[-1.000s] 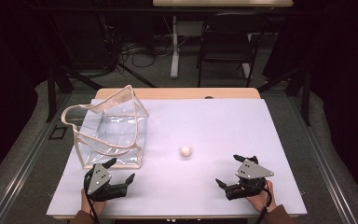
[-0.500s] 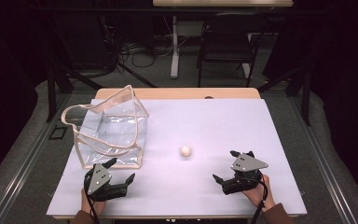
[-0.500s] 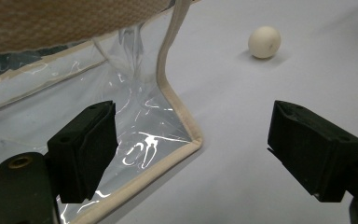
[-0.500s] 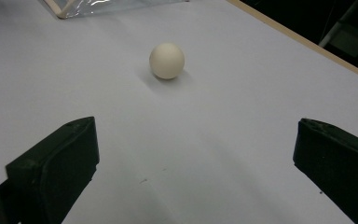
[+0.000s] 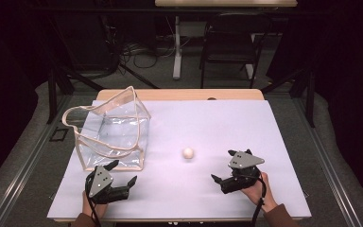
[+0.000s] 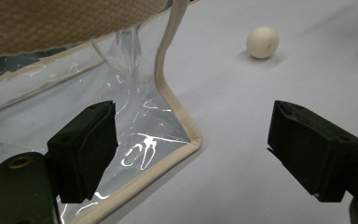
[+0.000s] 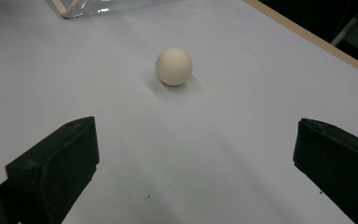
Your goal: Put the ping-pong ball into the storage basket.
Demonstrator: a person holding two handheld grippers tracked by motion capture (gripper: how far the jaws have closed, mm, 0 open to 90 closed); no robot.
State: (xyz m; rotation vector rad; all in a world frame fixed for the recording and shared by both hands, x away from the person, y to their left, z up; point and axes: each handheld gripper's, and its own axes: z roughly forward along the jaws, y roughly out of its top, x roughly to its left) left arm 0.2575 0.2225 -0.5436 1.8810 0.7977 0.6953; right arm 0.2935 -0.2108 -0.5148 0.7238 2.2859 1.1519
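A small cream ball (image 5: 188, 152) rests on the white table cover, near the middle. A clear plastic bag (image 5: 111, 135) with beige trim and handles stands upright at the left. My left gripper (image 5: 123, 171) is open, low over the table just in front of the bag. In the left gripper view the bag's near bottom corner (image 6: 186, 140) lies between the jaws, with the ball (image 6: 262, 41) beyond to the right. My right gripper (image 5: 221, 165) is open, to the right of the ball and nearer the front edge. In the right gripper view the ball (image 7: 174, 66) lies ahead of the spread jaws.
The white cover (image 5: 264, 127) spreads over a wooden table whose far edge (image 5: 179, 94) shows. The cover's right half and its front middle are bare. Beyond the table stand a chair (image 5: 227, 52), a desk leg and cables on the floor.
My right gripper has moved left and a little forward, closer to the ball. The left gripper, the bag and the ball have stayed put.
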